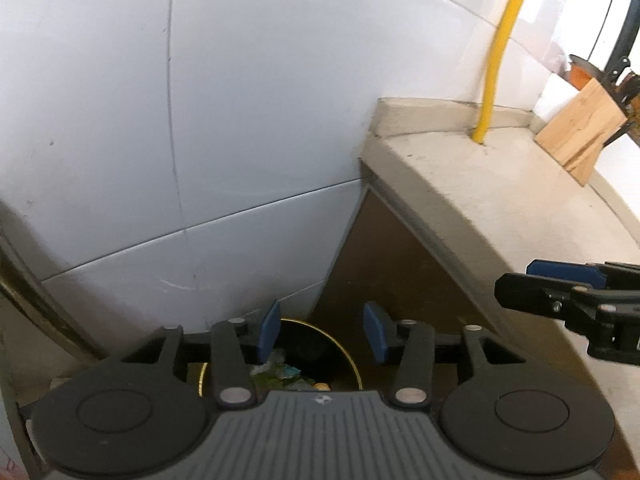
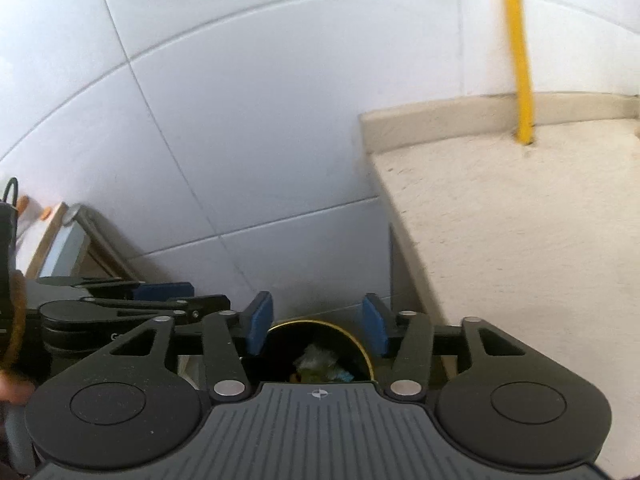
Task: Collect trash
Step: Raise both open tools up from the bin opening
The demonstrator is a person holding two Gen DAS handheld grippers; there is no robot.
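Here, in the left wrist view, the left tongs [image 1: 322,332] stand spread, their blue pads [image 1: 269,330] apart with nothing between them. Below and beyond them sits a round black bin [image 1: 340,344] with a gold rim, on the floor in the gap between the tiled wall [image 1: 200,120] and the left end of the counter [image 1: 500,200]. Crumpled trash [image 1: 280,372], greenish and pale, lies inside the bin. The right tongs [image 1: 516,284] reach in from the right edge, over the counter's front edge; seen side-on here, so their gap cannot be told from this view. A yellow pipe [image 1: 498,60] rises from the counter's back edge, and a wooden knife block [image 1: 580,128] stands toward its far right.

In the right wrist view, the right tongs [image 2: 318,328] are spread and empty, hanging above the bin [image 2: 360,344], with trash [image 2: 320,364] visible inside. The left tongs [image 2: 200,300] lie just beside them at the left. The counter [image 2: 520,240] fills the right side, the pipe [image 2: 520,60] at its back edge.
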